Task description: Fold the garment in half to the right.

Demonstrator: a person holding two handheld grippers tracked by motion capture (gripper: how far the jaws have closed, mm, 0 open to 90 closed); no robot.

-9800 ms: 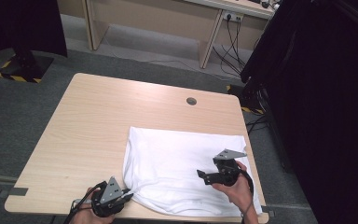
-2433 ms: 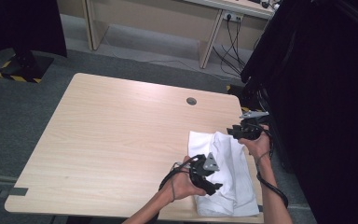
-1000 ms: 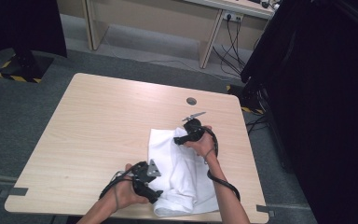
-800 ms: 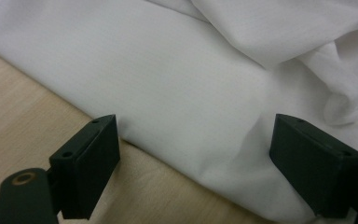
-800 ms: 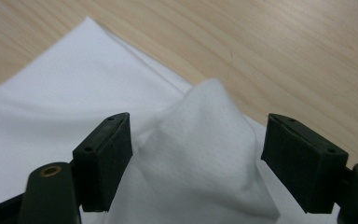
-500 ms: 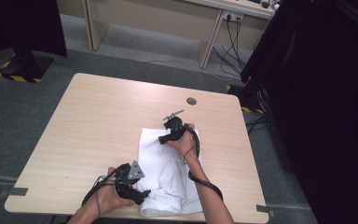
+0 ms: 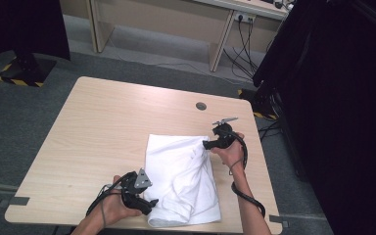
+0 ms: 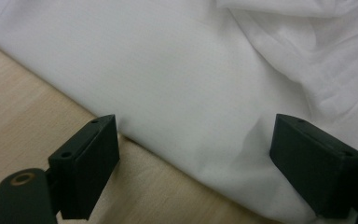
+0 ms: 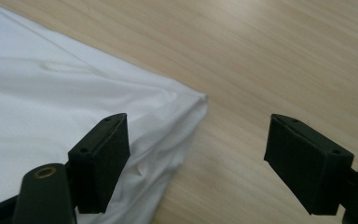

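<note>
On the tabletop, a soft, floppy white shirt folded near the front edge, best pinched at a corner, left gripper and right gripper both gaping, nothing held.

Wooden table, round cable hole; desk behind, cables on grey floor.

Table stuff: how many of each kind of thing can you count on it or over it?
White cloth: 1
Black tools: 2, the left tool and the right tool
Round hole in the table: 1
Total: 4
</note>
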